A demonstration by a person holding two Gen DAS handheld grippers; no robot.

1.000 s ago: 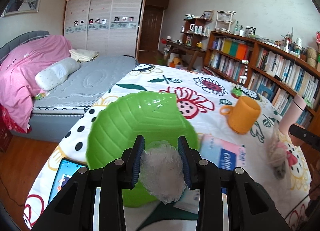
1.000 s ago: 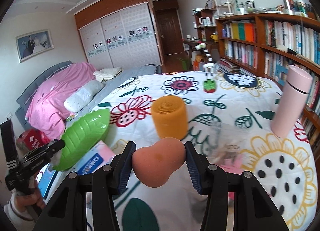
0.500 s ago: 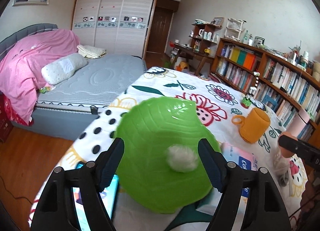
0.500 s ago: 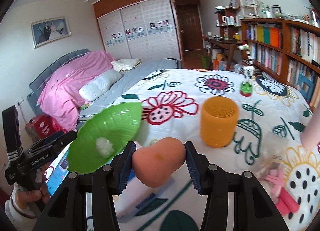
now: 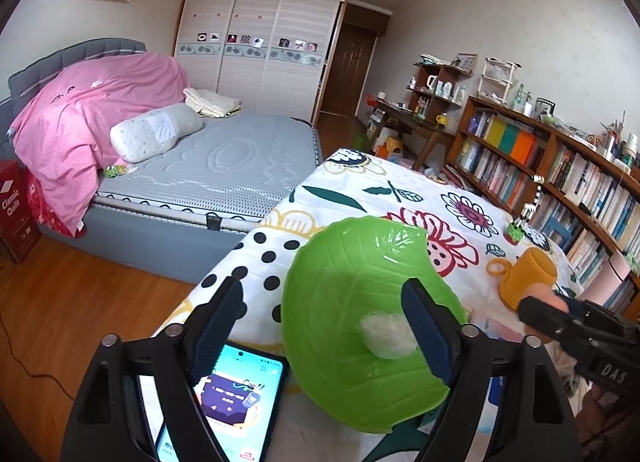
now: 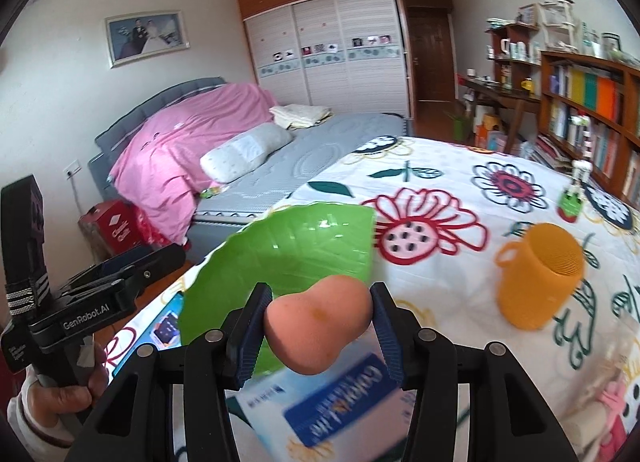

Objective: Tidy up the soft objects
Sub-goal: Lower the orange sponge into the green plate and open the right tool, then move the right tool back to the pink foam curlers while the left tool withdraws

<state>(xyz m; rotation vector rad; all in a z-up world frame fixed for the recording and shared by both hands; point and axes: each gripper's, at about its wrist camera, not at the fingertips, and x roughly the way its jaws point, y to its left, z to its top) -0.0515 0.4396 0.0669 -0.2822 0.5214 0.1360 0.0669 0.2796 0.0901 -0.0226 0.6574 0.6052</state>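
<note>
Flowered cloth covers the worktop [image 5: 360, 198], with a bed behind. On the left, your left gripper [image 5: 328, 326] has its jaws wide apart and empty; the white soft ball [image 5: 386, 336] lies in the green leaf dish [image 5: 340, 282]. Your right gripper [image 6: 320, 336] clamps the peach sponge [image 6: 318, 326]: bring it over the dish centre, then let go low.
</note>
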